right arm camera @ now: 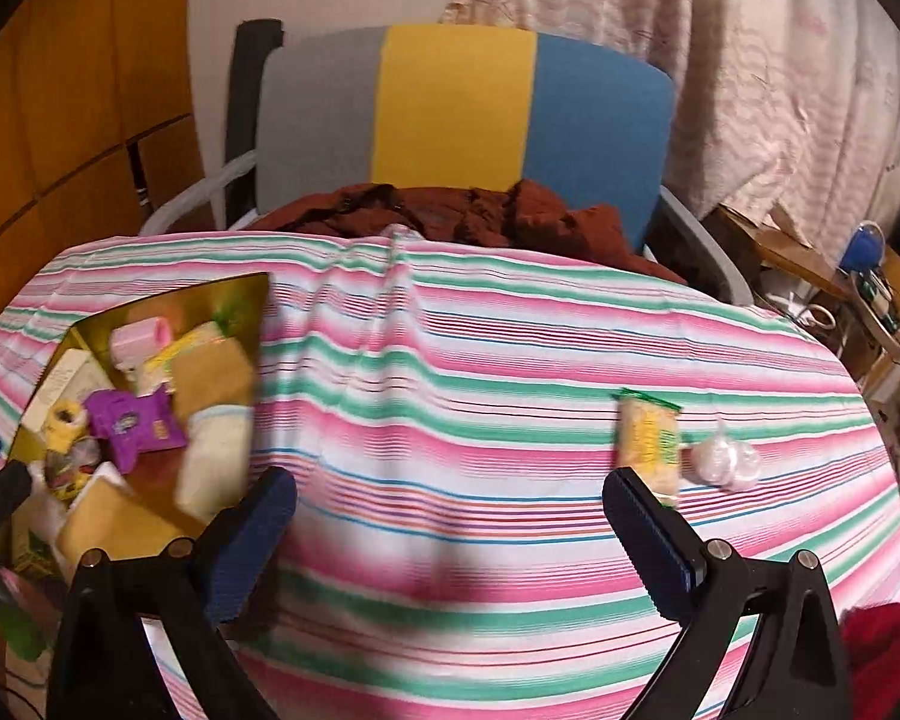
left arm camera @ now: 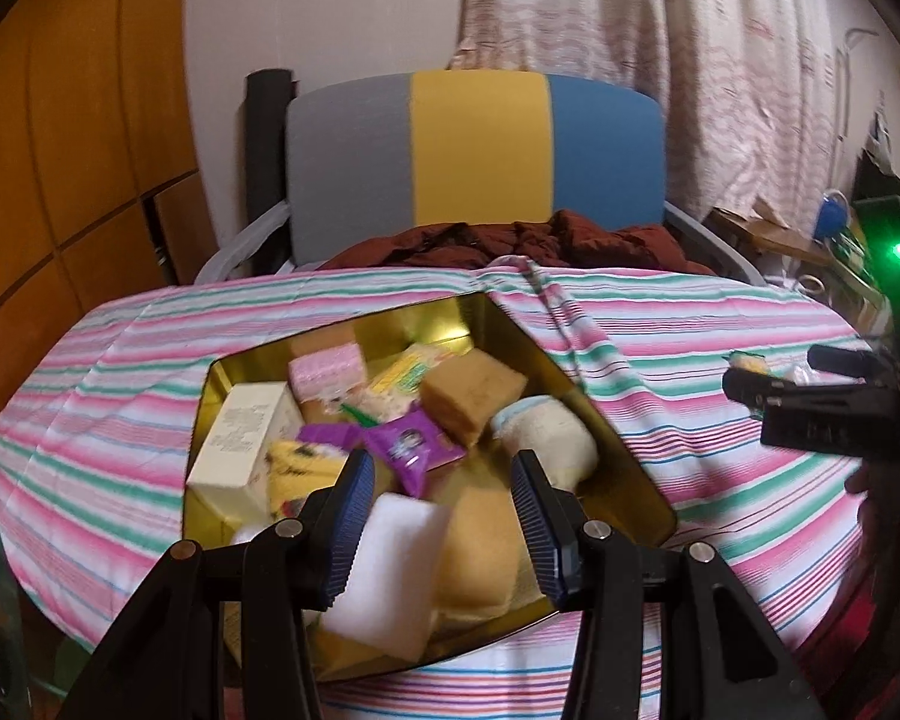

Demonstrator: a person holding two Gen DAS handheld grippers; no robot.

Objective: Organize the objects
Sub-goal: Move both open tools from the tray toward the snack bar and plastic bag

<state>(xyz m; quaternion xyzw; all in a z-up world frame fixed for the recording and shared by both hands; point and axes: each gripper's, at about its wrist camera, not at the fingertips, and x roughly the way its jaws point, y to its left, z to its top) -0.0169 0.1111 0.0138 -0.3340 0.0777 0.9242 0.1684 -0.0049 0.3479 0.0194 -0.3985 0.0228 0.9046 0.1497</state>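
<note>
Over the gold tin [left arm camera: 618, 456] on the striped cloth [right arm camera: 450, 360], our left gripper [left arm camera: 444, 516] hangs with its jaws apart and nothing between them, the white sponge [left arm camera: 390, 576] lying loose in the tin just below. Our right gripper [right arm camera: 450, 516] is spread wide and empty too, low over bare cloth. Still outside the tin are the yellow-green packet [right arm camera: 645, 438] and a small pale wrapped piece [right arm camera: 729, 462] touching it, near our right finger. We judge the packet comes next: we should straddle its narrow sides, close gently since it looks crushable, and leave its neighbour undisturbed.
</note>
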